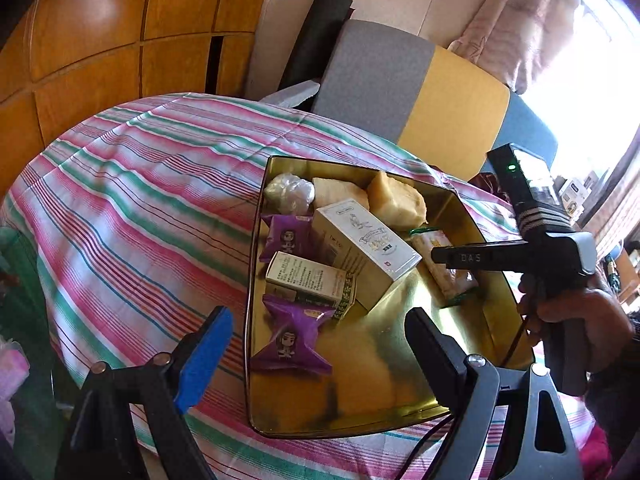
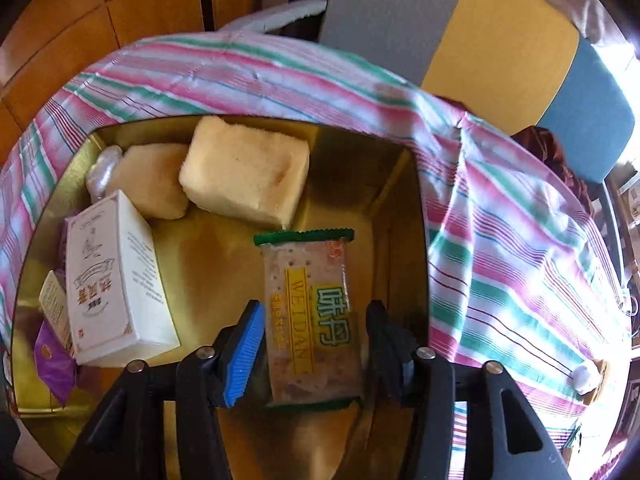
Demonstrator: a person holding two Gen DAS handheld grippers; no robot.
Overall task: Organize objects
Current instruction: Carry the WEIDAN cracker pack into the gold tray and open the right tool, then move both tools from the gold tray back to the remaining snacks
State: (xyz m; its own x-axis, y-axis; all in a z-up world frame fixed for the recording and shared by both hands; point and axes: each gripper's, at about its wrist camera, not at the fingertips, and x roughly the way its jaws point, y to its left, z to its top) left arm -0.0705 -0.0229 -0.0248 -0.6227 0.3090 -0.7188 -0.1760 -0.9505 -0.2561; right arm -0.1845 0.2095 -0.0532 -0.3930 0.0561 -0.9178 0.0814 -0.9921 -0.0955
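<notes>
Sunlight is pouring through a window at the right, washing over a worktop draped in a pink, green and white striped cloth (image 1: 132, 184), with orange wooden cabinet doors (image 1: 100, 32) behind it and a grey, yellow and blue cushioned chair back (image 1: 420, 92) standing at its far edge. On the cloth a shallow gold rectangular metal tin (image 1: 372, 380) is sitting, holding the snacks. Inside it a tall white printed carton (image 2: 112, 280) is lying on its side near the left wall, two pale yellow sponge-like cake blocks (image 2: 244, 172) are resting touching each other at the far end beside a clear crinkled plastic-wrapped lump (image 1: 289, 194), a smaller cream box with green trim (image 1: 308, 280) is lying beside the carton, and two purple cartoon-printed sweet packets (image 1: 290, 340) are lying along the left side.

A person's hand (image 1: 576, 320) is gripping the right tongs (image 2: 316, 340), which are pointing steeply down into the tin; their pads are standing slightly apart on either side of a clear green-edged cracker packet with yellow lettering (image 2: 310, 320) lying on the tin floor, not pressing it. The left tongs (image 1: 320, 344) are hovering wide open over the tin's near left edge, gripping nothing.
</notes>
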